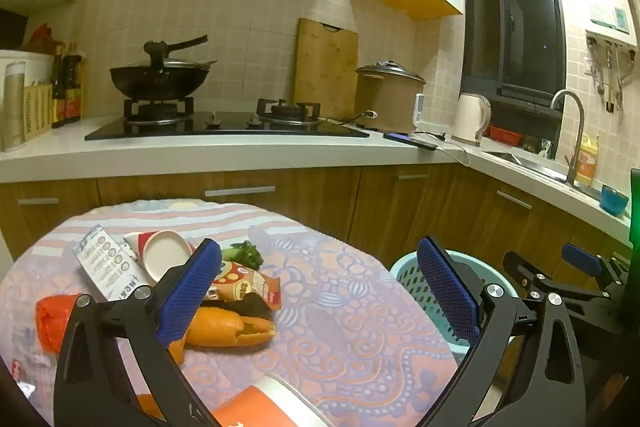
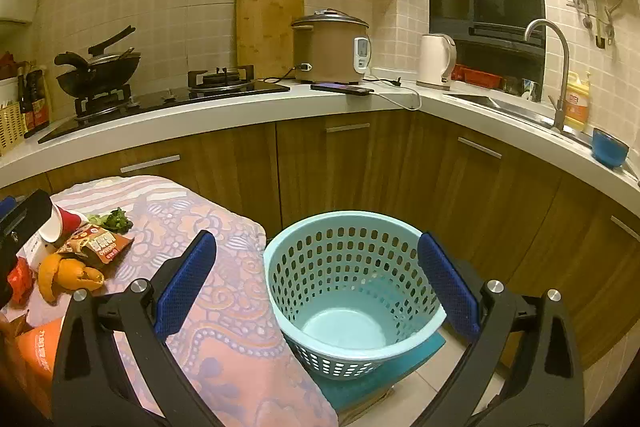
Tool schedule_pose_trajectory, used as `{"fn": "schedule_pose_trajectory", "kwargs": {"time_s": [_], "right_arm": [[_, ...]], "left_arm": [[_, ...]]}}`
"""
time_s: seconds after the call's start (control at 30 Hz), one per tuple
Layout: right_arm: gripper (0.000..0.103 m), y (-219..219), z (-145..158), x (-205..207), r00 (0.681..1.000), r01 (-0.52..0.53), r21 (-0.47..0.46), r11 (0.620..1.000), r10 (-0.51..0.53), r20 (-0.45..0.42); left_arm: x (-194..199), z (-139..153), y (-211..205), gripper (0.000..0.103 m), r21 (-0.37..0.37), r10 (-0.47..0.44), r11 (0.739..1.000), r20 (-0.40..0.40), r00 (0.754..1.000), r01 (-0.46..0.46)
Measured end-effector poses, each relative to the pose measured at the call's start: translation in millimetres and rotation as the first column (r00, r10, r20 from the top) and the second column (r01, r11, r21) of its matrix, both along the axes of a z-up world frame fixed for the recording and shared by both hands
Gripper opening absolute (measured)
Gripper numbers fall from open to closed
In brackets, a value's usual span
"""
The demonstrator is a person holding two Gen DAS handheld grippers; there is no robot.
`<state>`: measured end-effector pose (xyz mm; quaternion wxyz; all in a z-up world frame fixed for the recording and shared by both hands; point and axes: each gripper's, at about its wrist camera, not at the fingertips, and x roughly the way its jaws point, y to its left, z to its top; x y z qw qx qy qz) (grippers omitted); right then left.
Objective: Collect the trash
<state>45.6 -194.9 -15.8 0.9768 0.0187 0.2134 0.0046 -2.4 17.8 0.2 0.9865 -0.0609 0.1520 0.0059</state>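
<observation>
On the small table under its patterned pink-and-lilac cloth (image 1: 340, 307), the trash sits in one loose heap, none of it collected. Heap holds: curled orange peel (image 1: 228, 327), crumpled orange snack wrapper (image 1: 244, 285), red-and-white paper cup on its side (image 1: 164, 253), grey-white printed sachet (image 1: 106, 267), scrap of green vegetable leaf (image 1: 244, 253), crumpled red plastic bag (image 1: 50, 319). An orange-and-white carton or cup (image 1: 264, 407) lies at the near edge, only partly in view.

Pale blue perforated plastic basket (image 2: 352, 291) stands on the floor just beside the table's right end. Inside looks bare; the bottom shows clean.

Left gripper (image 1: 320, 295) spread wide, nothing between its fingers, hovering over the heap with one blue pad close above the peel. Right gripper (image 2: 318, 287) likewise wide apart and empty, framing the basket.

Judgement: task at its start. Every piece left to lift and drop in the basket.
</observation>
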Motion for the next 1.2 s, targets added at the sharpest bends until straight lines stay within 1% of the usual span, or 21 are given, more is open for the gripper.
{"fn": "schedule_pose_trajectory", "kwargs": {"time_s": [0.5,0.8,1.2], "right_arm": [[0.096,4.2,5.6,-0.4,1.0,-0.011,-0.001,1.0,0.011,0.006],[0.089,2.1,3.3,1.0,1.0,-0.011,0.001,1.0,0.011,-0.003],[0.088,-2.9,2.5,-0.7,1.0,-0.005,0.007,1.0,0.005,0.002]], "left_arm": [[0.7,-2.0,7.3,0.095,-0.023,0.021,1.0,0.0,1.0,-0.021],[-1.5,0.8,3.6,0.095,0.003,0.028,1.0,0.014,1.0,-0.028],[-1.8,0.5,1.1,0.095,0.012,0.029,1.0,0.014,0.999,-0.029]]}}
